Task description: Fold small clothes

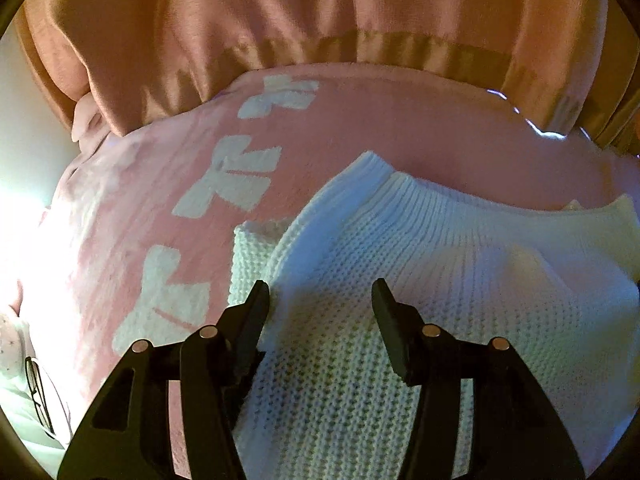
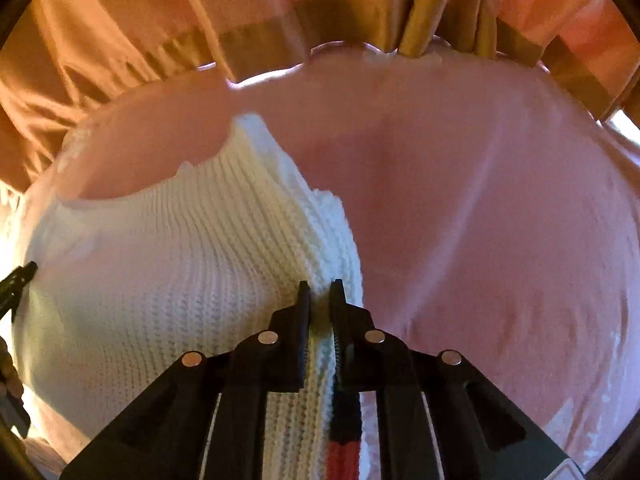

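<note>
Left wrist view: the left gripper (image 1: pixel 320 292) hovers over a white knit sweater (image 1: pixel 420 280), its jaws about half open with nothing clamped between them; the left finger (image 1: pixel 252 312) sits at the sweater's left edge and the right finger (image 1: pixel 388 316) over the knit body. The sweater lies on a pink blanket (image 1: pixel 360 128) and fills the near right of the view, its ribbed collar (image 1: pixel 420 196) toward the far side. A folded part of the knit (image 1: pixel 252 256) shows at its left edge. White bow shapes (image 1: pixel 236 180) run along the blanket's left side. An orange curtain (image 1: pixel 280 12) hangs beyond the blanket's far edge. Right wrist view: the right gripper (image 2: pixel 320 292) is nearly closed, its two fingers pinching a raised ridge of the sweater (image 2: pixel 160 280) at the garment's right edge; the knit stands up between the pads. The sweater occupies the near left, with the collar (image 2: pixel 240 152) at the far side. A dark and red striped band (image 2: pixel 344 432) shows just beside the pinched knit, near the camera. Bare blanket (image 2: pixel 500 220) spreads to the right, and the curtain (image 2: pixel 140 20) hangs behind. The tip of the left gripper (image 2: pixel 18 280) shows at the left edge.
</note>
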The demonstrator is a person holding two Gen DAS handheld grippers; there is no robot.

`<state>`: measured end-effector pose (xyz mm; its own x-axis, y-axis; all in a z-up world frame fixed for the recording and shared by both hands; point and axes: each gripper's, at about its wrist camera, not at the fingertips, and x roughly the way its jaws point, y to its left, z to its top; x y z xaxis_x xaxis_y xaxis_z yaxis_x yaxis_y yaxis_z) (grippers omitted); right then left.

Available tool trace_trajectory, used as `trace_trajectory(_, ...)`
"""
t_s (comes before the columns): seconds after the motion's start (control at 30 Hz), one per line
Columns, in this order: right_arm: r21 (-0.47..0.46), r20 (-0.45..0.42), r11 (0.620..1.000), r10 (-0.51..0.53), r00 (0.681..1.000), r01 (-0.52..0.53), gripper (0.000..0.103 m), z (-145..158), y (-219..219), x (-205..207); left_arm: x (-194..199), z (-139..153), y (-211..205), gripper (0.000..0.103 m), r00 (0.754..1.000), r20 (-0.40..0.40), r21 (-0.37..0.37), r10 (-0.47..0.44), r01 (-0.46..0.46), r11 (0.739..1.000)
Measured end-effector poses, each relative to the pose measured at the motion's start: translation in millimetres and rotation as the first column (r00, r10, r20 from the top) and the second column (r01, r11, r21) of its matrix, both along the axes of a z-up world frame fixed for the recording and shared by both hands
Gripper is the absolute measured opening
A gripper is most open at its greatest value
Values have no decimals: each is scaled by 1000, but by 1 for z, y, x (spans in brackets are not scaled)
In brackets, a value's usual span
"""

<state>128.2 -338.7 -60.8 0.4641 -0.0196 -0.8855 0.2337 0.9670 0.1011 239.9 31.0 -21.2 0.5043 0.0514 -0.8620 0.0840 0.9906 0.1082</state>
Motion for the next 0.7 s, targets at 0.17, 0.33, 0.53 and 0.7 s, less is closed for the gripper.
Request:
trace_trajectory(0.17, 44, 127, 999, 8, 992, -14, 45, 41, 8, -20, -4, 4, 1, 57, 1000, 2, -5, 2, -2, 1000)
trace_trajectory(0.33, 25, -11, 999, 26, 1000, -26, 61, 18, 5, -25, -21, 12, 16, 71, 999, -43, -98, -8, 4, 995)
trace_trajectory(0.53, 188, -92, 981, 74, 993, -56, 63, -11, -7, -42, -38, 0, 58, 78, 990, -137, -175, 26, -50, 983)
trace_trajectory(0.7, 329, -100, 944, 65, 993, -29, 50, -26, -11, -42, -33, -35, 85, 80, 952, -294, -311, 82, -177, 934)
